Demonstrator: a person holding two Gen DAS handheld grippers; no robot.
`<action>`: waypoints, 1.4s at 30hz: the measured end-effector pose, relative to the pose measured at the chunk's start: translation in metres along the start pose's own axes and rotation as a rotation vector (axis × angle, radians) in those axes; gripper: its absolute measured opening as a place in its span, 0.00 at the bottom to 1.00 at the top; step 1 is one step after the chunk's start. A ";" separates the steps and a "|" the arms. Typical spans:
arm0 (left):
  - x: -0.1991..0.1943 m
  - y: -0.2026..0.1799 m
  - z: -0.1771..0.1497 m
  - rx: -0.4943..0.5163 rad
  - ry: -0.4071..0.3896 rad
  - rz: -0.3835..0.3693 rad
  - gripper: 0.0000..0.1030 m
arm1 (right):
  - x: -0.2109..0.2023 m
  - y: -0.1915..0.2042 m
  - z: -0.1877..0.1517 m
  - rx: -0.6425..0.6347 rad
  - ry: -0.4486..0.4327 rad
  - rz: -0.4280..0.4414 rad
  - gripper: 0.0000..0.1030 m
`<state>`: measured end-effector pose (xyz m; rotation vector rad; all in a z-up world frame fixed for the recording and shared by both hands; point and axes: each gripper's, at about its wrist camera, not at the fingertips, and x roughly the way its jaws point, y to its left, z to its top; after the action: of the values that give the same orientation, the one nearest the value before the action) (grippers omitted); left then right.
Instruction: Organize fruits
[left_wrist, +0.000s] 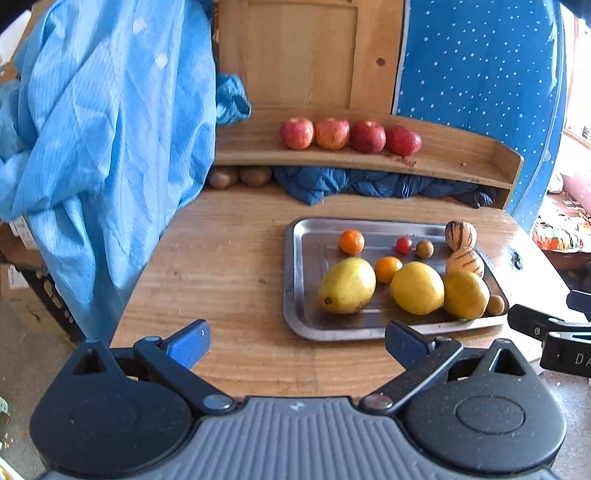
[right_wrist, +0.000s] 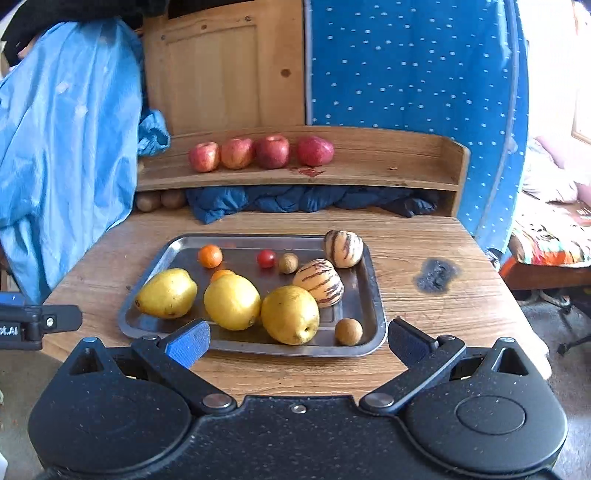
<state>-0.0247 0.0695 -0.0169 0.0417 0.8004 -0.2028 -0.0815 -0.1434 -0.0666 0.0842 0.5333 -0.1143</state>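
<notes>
A metal tray (right_wrist: 373, 295) lies on the wooden worktop (right_wrist: 424, 314), its long axis running left to right, and it carries most of the fruit. Three large yellow fruits (right_wrist: 232, 302) stand in a row along its near side; the left one (right_wrist: 167, 293) lies with its long axis left to right, and the right one (right_wrist: 290, 314) points its stem end toward the near edge. There are two small oranges: one (right_wrist: 210, 256) at the far left of the tray, the other (right_wrist: 221, 274) half hidden behind the middle yellow fruit. One red cherry tomato (right_wrist: 266, 258) sits in the far middle, with a small brown round fruit (right_wrist: 288, 263) just beside it on the right; a second brown one (right_wrist: 348, 332) lies at the near right corner. Two striped cream melons are at the right: one (right_wrist: 320, 282) inside the tray, the other (right_wrist: 343, 248) leaning on the far right rim.

On the wooden shelf (right_wrist: 369, 173) behind, four red apples (right_wrist: 272, 151) stand in a row, well apart from the tray. Under the shelf at the left lie two brown kiwis (right_wrist: 147, 202) beside a dark blue cloth (right_wrist: 295, 201). A light blue garment (left_wrist: 110, 129) hangs at the left.

The left claw (left_wrist: 297, 341) hovers over the worktop near the tray's near left corner, spread wide and empty. The right claw (right_wrist: 298, 341) hovers at the tray's near edge, also spread wide with nothing between its fingers.
</notes>
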 end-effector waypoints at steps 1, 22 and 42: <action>-0.002 0.001 0.000 0.002 -0.007 -0.001 0.99 | -0.001 -0.001 0.001 0.012 -0.007 0.004 0.99; -0.002 -0.002 -0.015 0.011 0.053 -0.015 0.99 | 0.001 0.002 -0.016 -0.018 0.080 0.012 0.99; -0.002 -0.012 -0.016 0.032 0.055 -0.061 0.99 | -0.004 -0.002 -0.019 -0.019 0.096 -0.005 0.99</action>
<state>-0.0394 0.0601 -0.0261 0.0530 0.8543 -0.2729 -0.0951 -0.1430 -0.0810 0.0704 0.6301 -0.1105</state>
